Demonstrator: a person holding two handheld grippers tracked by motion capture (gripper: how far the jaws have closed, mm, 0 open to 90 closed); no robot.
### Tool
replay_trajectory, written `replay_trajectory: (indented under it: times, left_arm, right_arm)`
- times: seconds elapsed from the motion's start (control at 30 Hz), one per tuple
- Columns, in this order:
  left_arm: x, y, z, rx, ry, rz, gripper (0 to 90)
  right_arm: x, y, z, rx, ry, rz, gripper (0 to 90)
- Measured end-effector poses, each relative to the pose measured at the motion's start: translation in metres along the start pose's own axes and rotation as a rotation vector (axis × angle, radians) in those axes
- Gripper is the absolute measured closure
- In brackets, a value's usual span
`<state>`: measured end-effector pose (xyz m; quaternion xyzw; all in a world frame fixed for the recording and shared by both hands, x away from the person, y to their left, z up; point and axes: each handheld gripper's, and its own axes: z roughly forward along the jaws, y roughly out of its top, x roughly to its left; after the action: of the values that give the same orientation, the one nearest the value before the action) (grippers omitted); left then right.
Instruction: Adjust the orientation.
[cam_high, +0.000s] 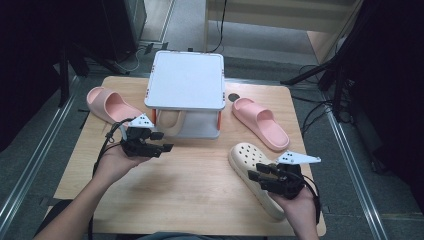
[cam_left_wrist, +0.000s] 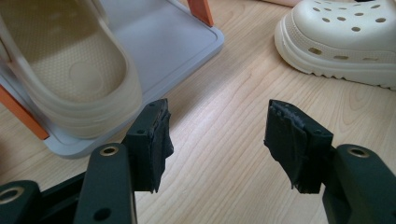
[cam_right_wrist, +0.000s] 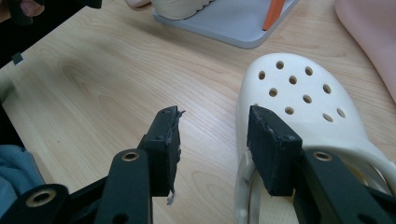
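Observation:
A cream clog with holes lies on the wooden table at the front right. My right gripper hovers open over its heel end. In the right gripper view the clog sits under the right jaw, its side rim just inside the gap of the gripper. A second cream clog rests on the lower shelf of a white rack. My left gripper is open in front of that shelf, holding nothing. In its own view the left gripper shows bare table between the jaws.
One pink slipper lies left of the rack, another pink slipper to its right. The rack has orange posts and a grey base. Black stands and cables surround the table.

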<state>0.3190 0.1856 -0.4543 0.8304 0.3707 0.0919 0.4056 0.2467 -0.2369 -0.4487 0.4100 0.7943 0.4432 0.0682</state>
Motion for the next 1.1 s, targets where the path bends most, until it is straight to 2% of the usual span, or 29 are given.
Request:
replay_trajectory:
  times: [0.07, 0.17, 0.2, 0.33, 0.5, 0.67, 0.8, 0.9, 0.93, 0.97, 1.0, 1.1]
  left_arm:
    - [0.0, 0.002, 0.001, 0.006, -0.007, 0.004, 40.4]
    - [-0.001, 0.003, 0.003, 0.011, -0.013, 0.0, 40.5]
    - [-0.001, 0.004, 0.004, 0.011, -0.011, 0.003, 40.5]
    - [0.0, 0.005, 0.007, 0.02, -0.017, 0.007, 40.5]
    - [-0.001, 0.006, 0.007, 0.021, -0.016, 0.015, 40.5]
    - [0.0, 0.005, 0.007, 0.018, -0.011, 0.013, 40.4]
    - [0.0, 0.006, 0.006, 0.013, -0.008, 0.018, 40.4]
    - [0.0, 0.006, 0.006, 0.013, -0.006, 0.016, 40.3]
    - [0.0, 0.005, 0.007, 0.013, -0.005, 0.014, 40.3]
    - [0.0, 0.005, 0.007, 0.013, -0.005, 0.014, 40.2]
    - [0.0, 0.005, 0.007, 0.014, -0.003, 0.014, 40.2]
    - [-0.001, 0.005, 0.008, 0.018, -0.01, 0.016, 40.2]
  right_arm:
    - [0.001, -0.002, -0.003, 0.0, -0.01, 0.0, 54.5]
    - [-0.001, -0.006, -0.01, 0.007, -0.052, 0.0, 54.3]
    - [-0.004, -0.009, -0.014, 0.011, -0.069, 0.017, 54.3]
    - [-0.009, -0.013, -0.014, 0.032, -0.089, 0.036, 54.0]
    - [-0.01, -0.016, -0.002, 0.082, -0.096, 0.028, 53.9]
    - [-0.011, -0.015, 0.009, 0.101, -0.097, 0.025, 54.0]
    - [-0.01, -0.013, 0.024, 0.12, -0.097, 0.038, 57.5]
    - [-0.01, -0.01, 0.03, 0.128, -0.126, 0.038, 62.1]
    - [-0.012, -0.01, 0.032, 0.132, -0.138, 0.061, 68.5]
    - [-0.012, -0.01, 0.032, 0.132, -0.138, 0.061, 68.5]
    - [-0.014, -0.01, 0.032, 0.126, -0.132, 0.096, 70.4]
    - [-0.017, -0.01, 0.032, 0.124, -0.113, 0.122, 72.7]
